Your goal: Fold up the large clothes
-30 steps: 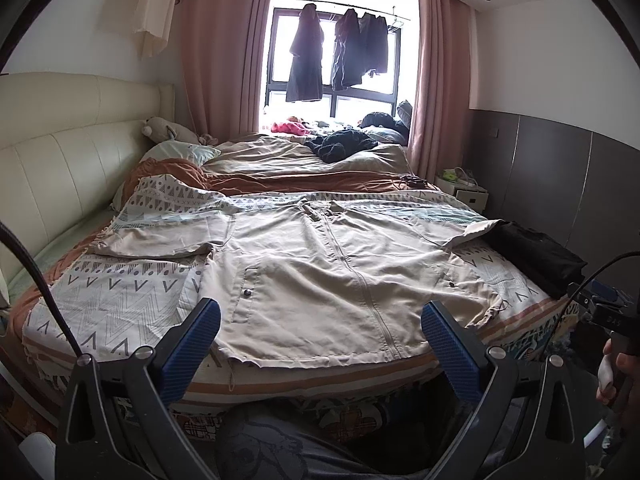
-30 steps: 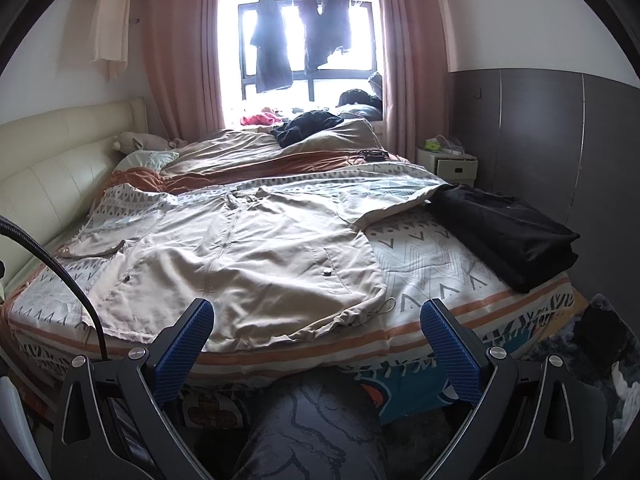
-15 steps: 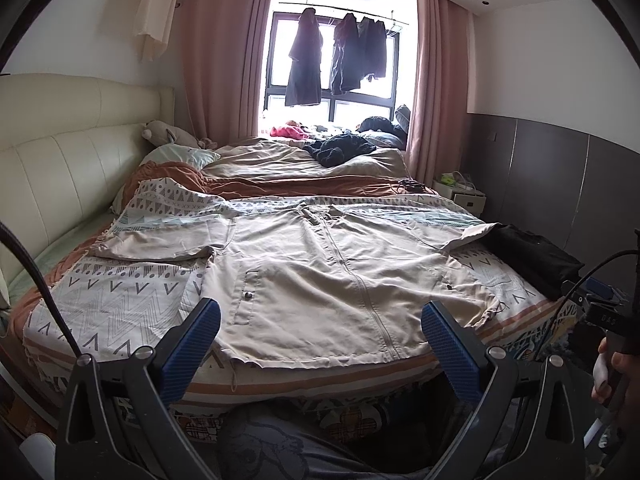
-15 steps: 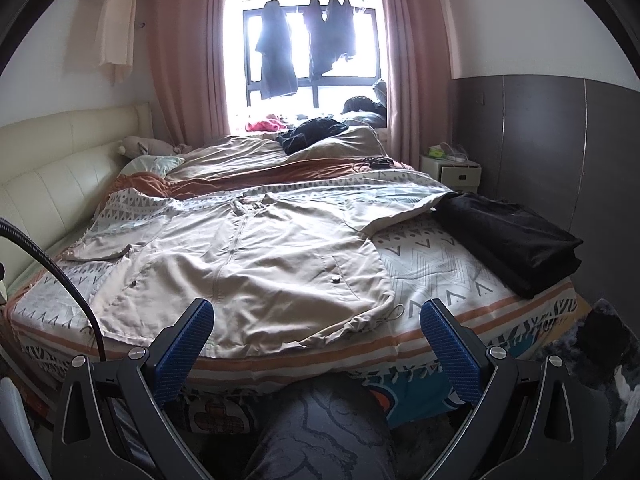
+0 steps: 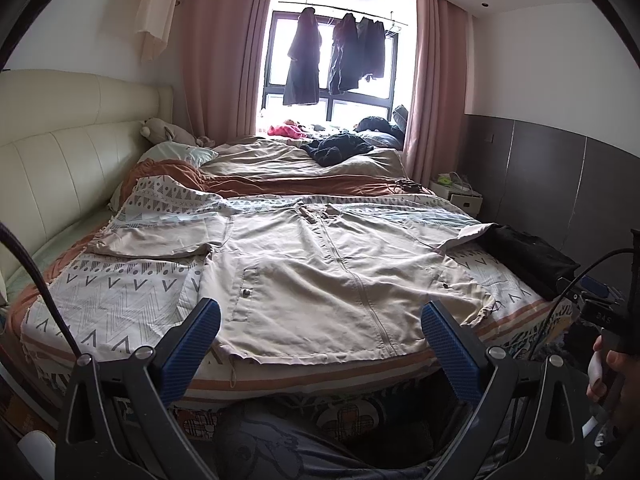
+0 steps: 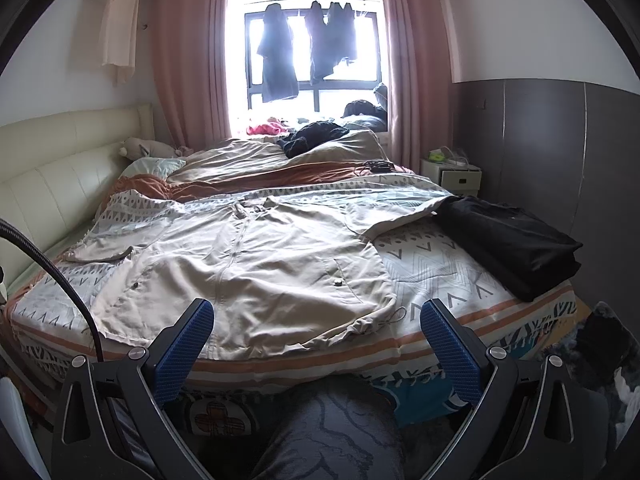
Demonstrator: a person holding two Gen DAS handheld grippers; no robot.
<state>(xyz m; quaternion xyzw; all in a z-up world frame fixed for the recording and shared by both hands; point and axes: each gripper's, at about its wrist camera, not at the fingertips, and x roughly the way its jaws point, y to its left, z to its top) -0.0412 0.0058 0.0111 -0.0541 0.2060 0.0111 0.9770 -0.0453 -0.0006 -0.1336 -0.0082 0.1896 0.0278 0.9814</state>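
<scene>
So from the left wrist view, the left gripper [image 5: 320,332] is spread wide and holding nothing, hovering just short of the beige jacket [image 5: 320,276] laid flat on the bed [image 5: 120,292] straight ahead. I'd pinch the hem corner ahead-left cleanly, single layer. From the right wrist view, the right gripper [image 6: 318,332] is spread too, hem right ahead; the folded black garment [image 6: 508,244] off to its right touches the sleeve tip, so fold inward.
</scene>
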